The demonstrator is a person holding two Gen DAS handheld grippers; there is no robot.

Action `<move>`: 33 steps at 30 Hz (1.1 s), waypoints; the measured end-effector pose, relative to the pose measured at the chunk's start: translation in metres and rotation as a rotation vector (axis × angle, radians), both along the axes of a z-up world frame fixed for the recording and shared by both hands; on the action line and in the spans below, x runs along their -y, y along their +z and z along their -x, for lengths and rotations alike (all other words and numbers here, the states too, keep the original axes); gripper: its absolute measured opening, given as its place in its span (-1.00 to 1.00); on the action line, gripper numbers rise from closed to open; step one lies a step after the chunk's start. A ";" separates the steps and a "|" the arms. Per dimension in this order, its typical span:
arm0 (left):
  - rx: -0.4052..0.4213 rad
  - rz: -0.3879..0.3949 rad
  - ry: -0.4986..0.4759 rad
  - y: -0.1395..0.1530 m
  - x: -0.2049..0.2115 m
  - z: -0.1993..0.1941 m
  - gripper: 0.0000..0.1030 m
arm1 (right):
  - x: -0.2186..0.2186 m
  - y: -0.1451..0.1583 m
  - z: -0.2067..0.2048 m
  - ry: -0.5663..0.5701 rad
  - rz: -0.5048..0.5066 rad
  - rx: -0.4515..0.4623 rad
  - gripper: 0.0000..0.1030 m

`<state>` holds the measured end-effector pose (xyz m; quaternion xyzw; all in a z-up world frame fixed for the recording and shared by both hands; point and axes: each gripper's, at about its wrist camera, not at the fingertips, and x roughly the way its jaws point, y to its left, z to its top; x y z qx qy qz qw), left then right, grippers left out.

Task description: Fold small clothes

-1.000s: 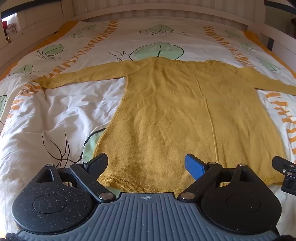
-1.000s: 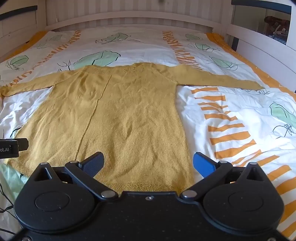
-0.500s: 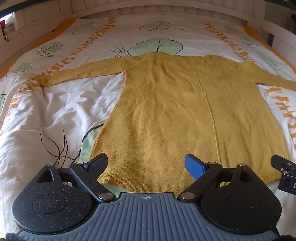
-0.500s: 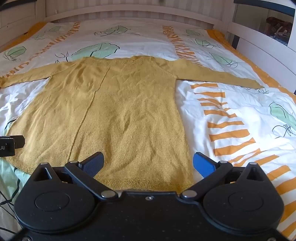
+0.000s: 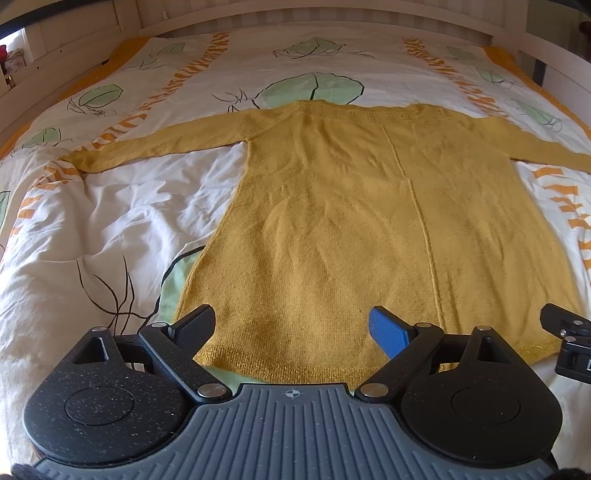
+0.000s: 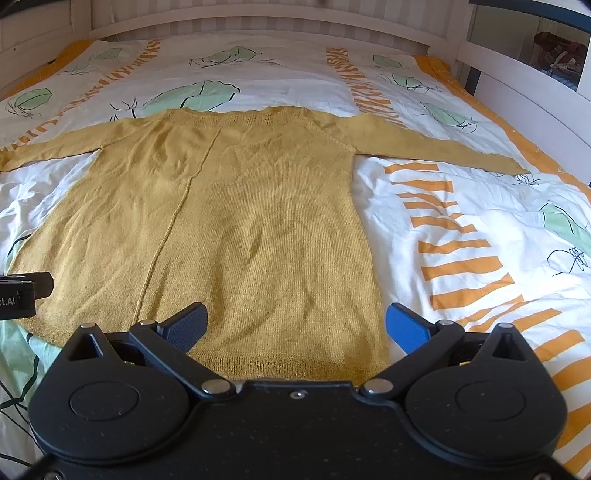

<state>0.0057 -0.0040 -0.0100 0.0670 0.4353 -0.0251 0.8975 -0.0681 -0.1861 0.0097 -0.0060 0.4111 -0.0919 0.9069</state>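
Note:
A mustard-yellow knitted sweater (image 5: 369, 229) lies flat on the bed, neckline far, hem near, both sleeves spread sideways. It also shows in the right wrist view (image 6: 229, 229). My left gripper (image 5: 291, 325) is open and empty, hovering over the hem's left part. My right gripper (image 6: 295, 325) is open and empty over the hem's right corner. The right gripper's tip shows at the right edge of the left wrist view (image 5: 569, 339); the left gripper's tip shows at the left edge of the right wrist view (image 6: 22, 291).
The duvet (image 5: 122, 221) is white with green leaves and orange stripes, rumpled at the left. A white slatted headboard (image 6: 258, 14) stands at the far end, and a white side rail (image 6: 535, 85) runs along the right.
Both grippers have moved slightly back towards the near edge and lifted, so the sweater sits a little farther away in both views. Jaws stay open.

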 end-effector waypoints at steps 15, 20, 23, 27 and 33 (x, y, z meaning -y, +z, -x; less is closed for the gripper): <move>-0.010 -0.013 -0.007 -0.004 0.001 0.002 0.76 | 0.000 -0.002 0.001 -0.005 -0.014 -0.001 0.98; -0.016 -0.015 -0.007 -0.005 0.001 0.002 0.76 | 0.000 -0.002 0.001 -0.004 -0.019 -0.003 0.98; -0.019 -0.014 -0.010 -0.006 0.001 0.002 0.76 | 0.000 -0.002 0.000 -0.005 -0.023 -0.004 0.98; -0.019 -0.014 -0.010 -0.005 0.001 0.003 0.76 | 0.000 -0.003 0.001 -0.004 -0.029 -0.008 0.98; -0.022 -0.013 -0.009 -0.005 0.001 0.003 0.76 | 0.000 -0.004 0.001 -0.004 -0.036 -0.011 0.98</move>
